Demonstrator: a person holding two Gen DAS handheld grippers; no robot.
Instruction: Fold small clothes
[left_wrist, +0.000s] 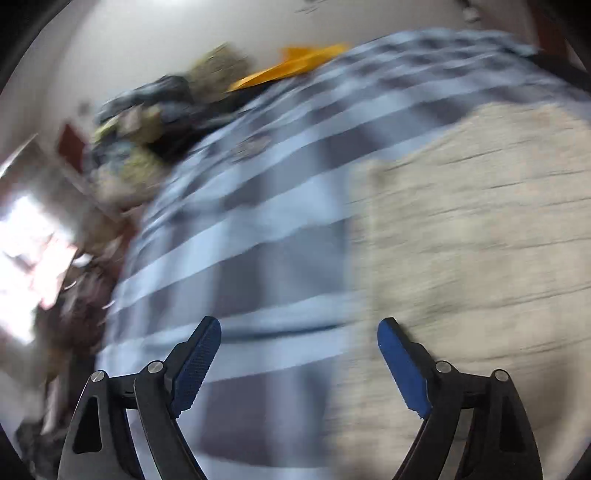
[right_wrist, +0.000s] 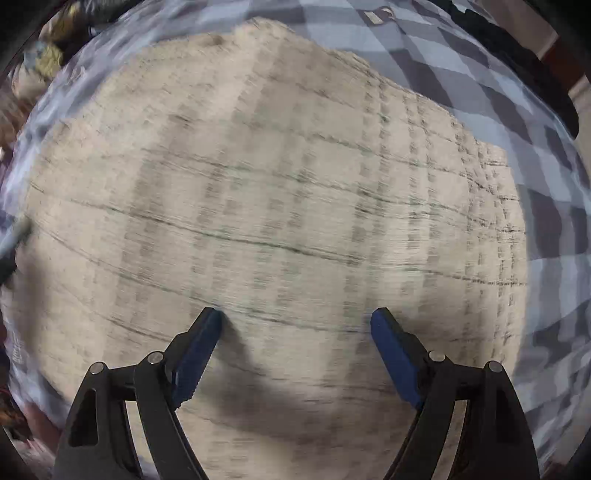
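Item, nearest: our left gripper (left_wrist: 299, 328), jaws spread wide, nothing between the blue pads, hanging over the line where cloth meets bedcover. Our right gripper (right_wrist: 295, 319), likewise spread wide and empty, set low over the middle of the cloth, its shadow falling just beneath the fingers.

Item: one beige cloth (right_wrist: 280, 206), woven, with a faint grey grid and thin dark lines, lying spread flat and filling most of the right wrist view. In the left wrist view the same beige cloth (left_wrist: 472, 229) takes the right half. Both pictures are smeared by motion, so hems and corners are hard to fix. We judge it light, soft and limp, with some tooth to the weave, so not slippery and in no way fragile; it will droop from any single hold. We would take it at an edge or corner, pinching only the top layer, one gripper to each end of the same side; the edge nearest the left gripper looks handiest.

Item, beneath: a blue and grey checked bedcover (left_wrist: 258, 229), soft, so a pinch may gather it with the cloth.

Item, farther: a heap of dark and olive clothes (left_wrist: 155, 122), an orange piece (left_wrist: 291, 66) beside it, a pale wall (left_wrist: 147, 33) behind, and a bright glare (left_wrist: 29, 251) at far left.
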